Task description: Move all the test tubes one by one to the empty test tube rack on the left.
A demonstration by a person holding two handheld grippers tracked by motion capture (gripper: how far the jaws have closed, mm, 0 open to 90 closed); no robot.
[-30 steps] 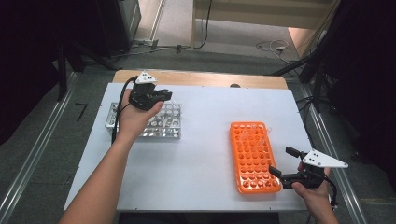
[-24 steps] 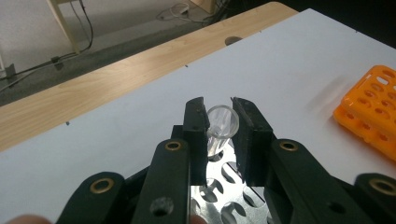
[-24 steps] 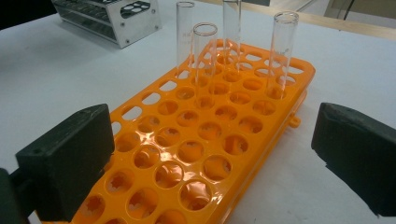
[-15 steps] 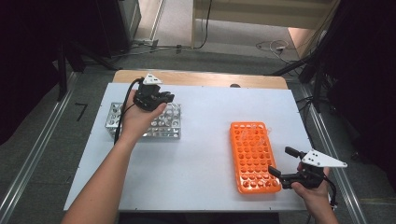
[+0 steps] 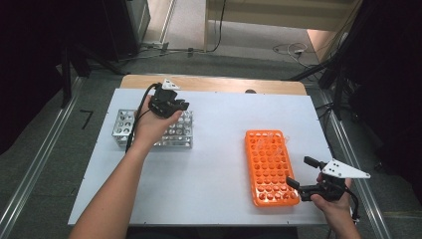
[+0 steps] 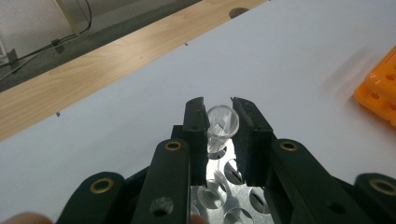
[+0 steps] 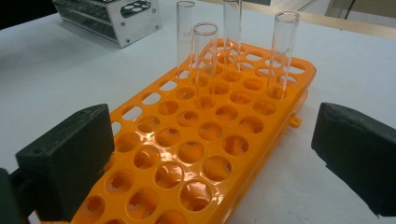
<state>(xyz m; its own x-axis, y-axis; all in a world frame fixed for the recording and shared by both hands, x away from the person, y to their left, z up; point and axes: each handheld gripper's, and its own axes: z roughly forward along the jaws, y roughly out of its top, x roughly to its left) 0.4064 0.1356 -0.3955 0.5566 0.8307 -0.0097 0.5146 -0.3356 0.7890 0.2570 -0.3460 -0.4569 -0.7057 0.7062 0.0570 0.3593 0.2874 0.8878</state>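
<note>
The left gripper (image 5: 169,102) is hovering over the far right part of the square silver metal tube rack (image 5: 124,130), which is sitting on the left side of the white bench (image 5: 209,159). In the left gripper view its two black jaws are closing around a clear glass test tube (image 6: 221,126), gripping it just under its open rim; the tube's lower end is lying over the holes of the metal rack (image 6: 219,196), though whether it is still seated in a hole cannot be told. The person's left hand (image 5: 149,127) is wrapping around the gripper body, the forearm reaching in from the bottom edge.

The right gripper (image 5: 304,175) is resting low at the near right of the bench, just beside the near right corner of the orange plastic rack with many round holes (image 5: 271,167). Its jaws are standing wide apart, holding nothing. In the right gripper view the orange rack (image 7: 196,154) is lying between the two jaw pads, and four clear glass tubes (image 7: 204,60) are standing upright in its far rows. A strip of pale wooden edge (image 5: 214,83) is showing along the far side of the bench.
</note>
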